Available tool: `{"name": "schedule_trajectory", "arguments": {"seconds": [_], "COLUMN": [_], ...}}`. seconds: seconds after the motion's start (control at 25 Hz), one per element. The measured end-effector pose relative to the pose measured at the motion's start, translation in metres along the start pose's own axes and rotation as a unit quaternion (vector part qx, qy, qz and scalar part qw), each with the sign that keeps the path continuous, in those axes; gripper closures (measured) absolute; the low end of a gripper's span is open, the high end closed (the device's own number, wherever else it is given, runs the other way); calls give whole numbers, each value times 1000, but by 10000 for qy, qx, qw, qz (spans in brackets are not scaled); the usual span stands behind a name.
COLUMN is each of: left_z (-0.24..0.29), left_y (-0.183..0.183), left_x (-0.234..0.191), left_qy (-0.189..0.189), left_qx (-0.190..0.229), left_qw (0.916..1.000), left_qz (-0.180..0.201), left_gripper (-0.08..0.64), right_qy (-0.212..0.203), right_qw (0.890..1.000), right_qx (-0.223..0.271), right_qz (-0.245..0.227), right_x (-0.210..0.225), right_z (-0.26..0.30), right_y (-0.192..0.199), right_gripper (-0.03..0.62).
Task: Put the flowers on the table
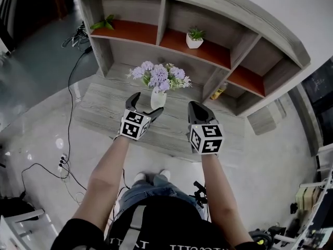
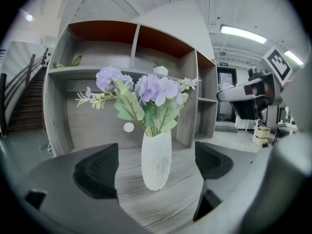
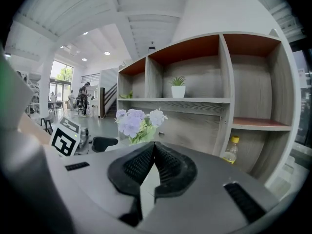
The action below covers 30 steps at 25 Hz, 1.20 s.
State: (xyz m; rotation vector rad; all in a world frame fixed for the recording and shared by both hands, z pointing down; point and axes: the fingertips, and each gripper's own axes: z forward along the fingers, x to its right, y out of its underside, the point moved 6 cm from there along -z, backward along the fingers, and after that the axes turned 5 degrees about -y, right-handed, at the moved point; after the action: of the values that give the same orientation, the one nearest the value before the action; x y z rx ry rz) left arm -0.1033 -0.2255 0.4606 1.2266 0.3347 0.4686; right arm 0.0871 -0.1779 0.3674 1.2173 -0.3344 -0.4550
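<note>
- Grey wood-grain worktop point(image 1: 104, 105) carries the flowers point(image 1: 157, 76), a lilac and white bunch standing upright in a white vase point(image 1: 157, 99).
- The vase sits about midway between the worktop's left and right edges, in front of the shelf unit point(image 1: 229, 40) that rises from the far edge.
- The left gripper point(image 1: 148, 104) is spread wide, with one jaw on each side of the vase.
- In the left gripper view its dark pads point(image 2: 97, 169) stand clear of the vase point(image 2: 156, 160), with bare wood showing on both sides, so it grips nothing.
- The blooms point(image 2: 146, 91) rise above the level of the jaws.
- The right gripper point(image 1: 196, 111) is over the worktop to the right of the vase and apart from it, nearer the right edge.
- In its own view the right gripper point(image 3: 154, 155) has its ribbed pads pressed together at the tips, with nothing between them.
- That view shows the flowers point(image 3: 136, 123) off to the left, beyond the jaws.
- A small potted plant point(image 3: 178, 87) stands in an upper shelf compartment.
- A yellow-capped bottle point(image 3: 230, 152) stands by the worktop's far right corner.
</note>
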Motion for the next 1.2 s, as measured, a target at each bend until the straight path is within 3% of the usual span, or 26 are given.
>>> {"name": "schedule_trajectory", "arguments": {"seconds": [0.44, 0.72, 1.2], "left_z": [-37, -60, -102], "left_y": [-35, -56, -120], "left_x": [1, -7, -33], "left_qy": [-274, -630, -638], "left_qx": [506, 841, 1479], "left_qw": [9983, 9939, 9869], "left_qz": [-124, -340, 48], "left_gripper": [81, 81, 87], "right_qy": [-44, 95, 280], "right_qw": [9992, 9997, 9961], "right_qx": [-37, 103, 718], "right_qz": [-398, -205, -420], "right_x": [-4, -5, -3], "right_z": [-25, -38, -51], "right_y": [-36, -42, -87], "right_gripper": [578, 578, 578]}}
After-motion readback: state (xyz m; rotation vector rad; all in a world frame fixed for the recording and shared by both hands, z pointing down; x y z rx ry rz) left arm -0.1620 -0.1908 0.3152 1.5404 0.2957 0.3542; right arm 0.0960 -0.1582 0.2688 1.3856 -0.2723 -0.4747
